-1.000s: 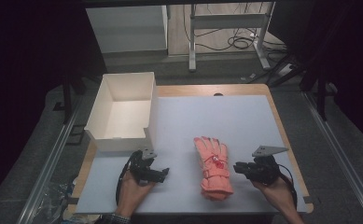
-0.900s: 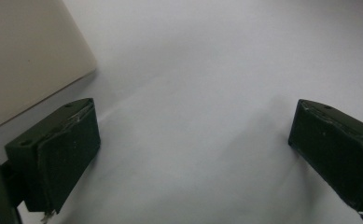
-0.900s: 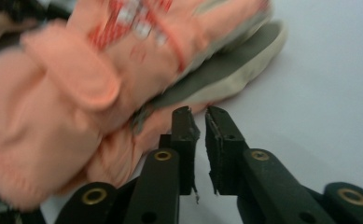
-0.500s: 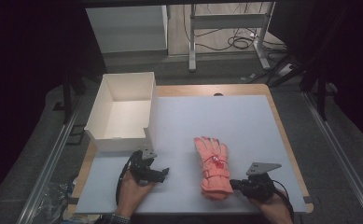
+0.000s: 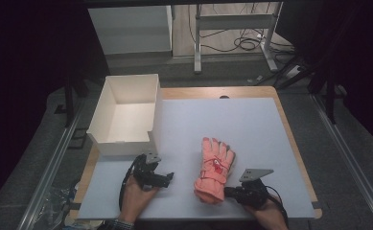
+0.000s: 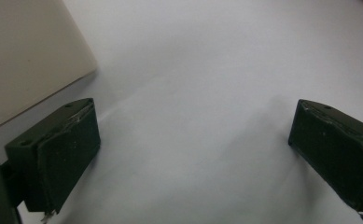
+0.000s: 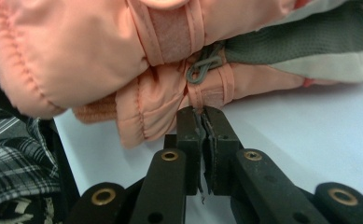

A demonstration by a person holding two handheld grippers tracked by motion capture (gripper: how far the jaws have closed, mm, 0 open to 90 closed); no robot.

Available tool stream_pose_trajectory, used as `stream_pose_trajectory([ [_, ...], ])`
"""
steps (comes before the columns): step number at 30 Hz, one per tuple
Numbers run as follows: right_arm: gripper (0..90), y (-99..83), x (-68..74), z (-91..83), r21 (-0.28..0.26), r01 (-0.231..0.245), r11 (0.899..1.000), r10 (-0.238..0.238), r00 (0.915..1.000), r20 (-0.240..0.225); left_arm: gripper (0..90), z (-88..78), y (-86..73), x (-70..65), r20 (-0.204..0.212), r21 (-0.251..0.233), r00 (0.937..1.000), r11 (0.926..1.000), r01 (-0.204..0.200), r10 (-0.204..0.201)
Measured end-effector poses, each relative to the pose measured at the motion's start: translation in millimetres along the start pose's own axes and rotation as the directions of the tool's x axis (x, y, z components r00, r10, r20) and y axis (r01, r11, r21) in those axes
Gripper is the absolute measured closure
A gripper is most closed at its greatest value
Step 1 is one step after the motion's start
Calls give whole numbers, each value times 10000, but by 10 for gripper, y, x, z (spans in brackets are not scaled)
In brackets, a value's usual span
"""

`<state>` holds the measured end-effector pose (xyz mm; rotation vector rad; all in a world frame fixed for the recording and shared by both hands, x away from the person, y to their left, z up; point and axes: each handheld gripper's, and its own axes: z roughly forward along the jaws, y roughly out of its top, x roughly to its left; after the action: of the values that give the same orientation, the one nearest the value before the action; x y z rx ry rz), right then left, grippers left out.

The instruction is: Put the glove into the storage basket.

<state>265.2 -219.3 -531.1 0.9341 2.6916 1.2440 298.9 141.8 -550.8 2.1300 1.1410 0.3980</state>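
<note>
White box [image 5: 126,115] stood at the table's [image 5: 251,115] far left, just beyond the left gripper [image 5: 167,178], close by its left jaw. Left gripper lay on the white sheet, jaws wide apart with bare sheet between them. Pink gloves [image 5: 215,168] lay stacked to its right, cuffs toward the person, fingers pointing away. Right gripper [image 5: 228,192] sat at the cuff end, just right of the stack; its jaws had just been closing and stood pressed together, tips against the lower glove's cuff edge [image 7: 195,100], possibly pinching a sliver of fabric.
</note>
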Motion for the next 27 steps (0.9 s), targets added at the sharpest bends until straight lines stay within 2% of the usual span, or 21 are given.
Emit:
stream_pose_trajectory([
  [9,850,132,62,193,-72,16,10000,-16,10000,-76,19,2,0,-1,3,-20,10000,10000,14,-14],
  [14,853,217,75,287,-68,-93,9999,93,9999,90,19,1,0,0,1,-15,10000,10000,0,0],
  [27,865,383,25,459,-149,-176,9997,180,9993,314,19,1,1,2,9,6,10000,10000,-4,4],
])
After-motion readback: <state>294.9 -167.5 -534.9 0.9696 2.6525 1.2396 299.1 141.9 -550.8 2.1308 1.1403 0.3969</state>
